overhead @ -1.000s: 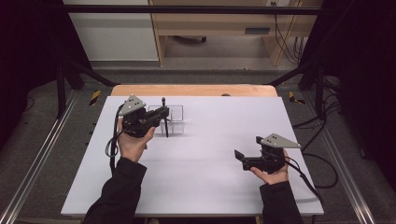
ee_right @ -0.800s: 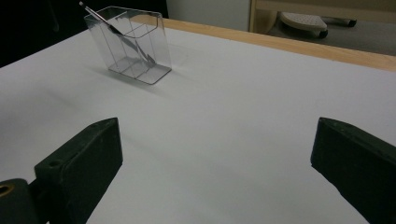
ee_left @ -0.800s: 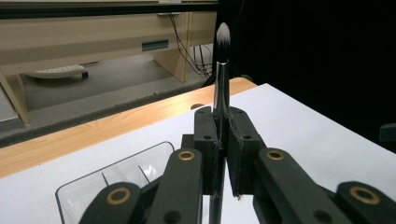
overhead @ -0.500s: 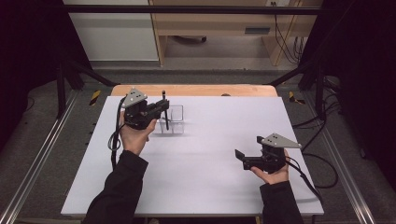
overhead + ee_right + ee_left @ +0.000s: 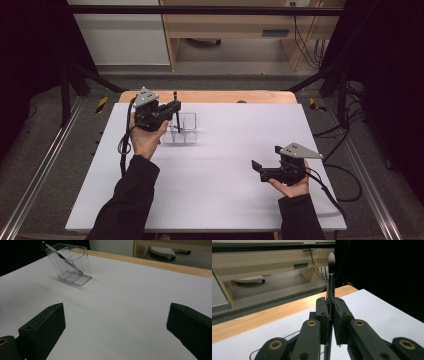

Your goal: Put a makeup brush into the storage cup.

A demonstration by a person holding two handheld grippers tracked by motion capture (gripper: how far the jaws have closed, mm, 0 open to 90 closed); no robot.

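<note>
Clamping the makeup brush (image 5: 330, 293) upright in my left gripper (image 5: 331, 315) above the clear organizer (image 5: 183, 128), my right gripper (image 5: 115, 322) gapes empty.

A white sheet (image 5: 225, 165) covers the light wooden bench (image 5: 210, 96), leaving a bare wooden strip at twelve o'clock. Beyond it stands a pale wooden cabinet (image 5: 235, 25). Black cables (image 5: 305, 40) hang at one o'clock. Grey carpet floor (image 5: 50, 165) flanks the bench at nine.
</note>
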